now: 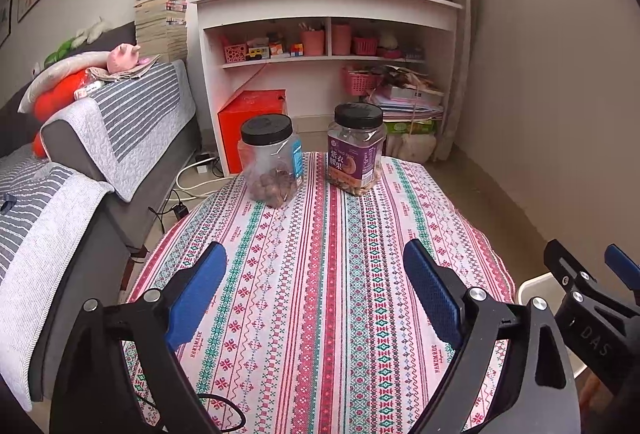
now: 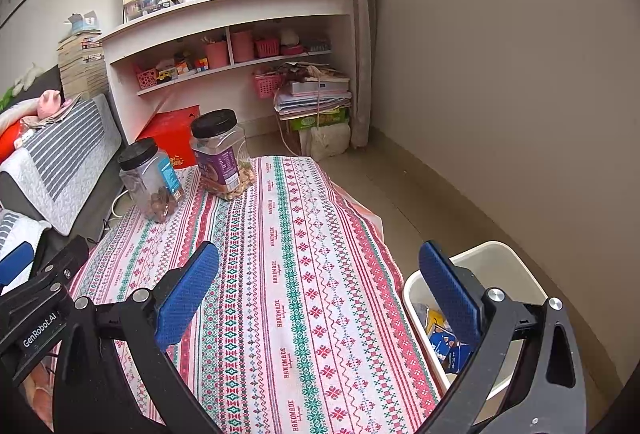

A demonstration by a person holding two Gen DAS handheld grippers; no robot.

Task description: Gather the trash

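Two black-lidded snack jars, a clear one (image 1: 270, 161) and a purple-labelled one (image 1: 356, 149), sit mid-frame on the patterned tablecloth (image 1: 320, 294), red box (image 1: 250, 121) behind, sofa (image 1: 80, 169) far left.

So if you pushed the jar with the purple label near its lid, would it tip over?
Probably it would tip rather than slide: the purple-label jar is tall and stands on a cloth table that could grip it. It looks light, with nuts filling only the bottom. The plastic looks stiff and smooth, perhaps slippery.

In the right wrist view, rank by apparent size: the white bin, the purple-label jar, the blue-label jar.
1. White bin: largest, though it is also nearest the camera.
2. and 3. Purple-label jar and blue-label jar: they look about alike, so I won't rank them.
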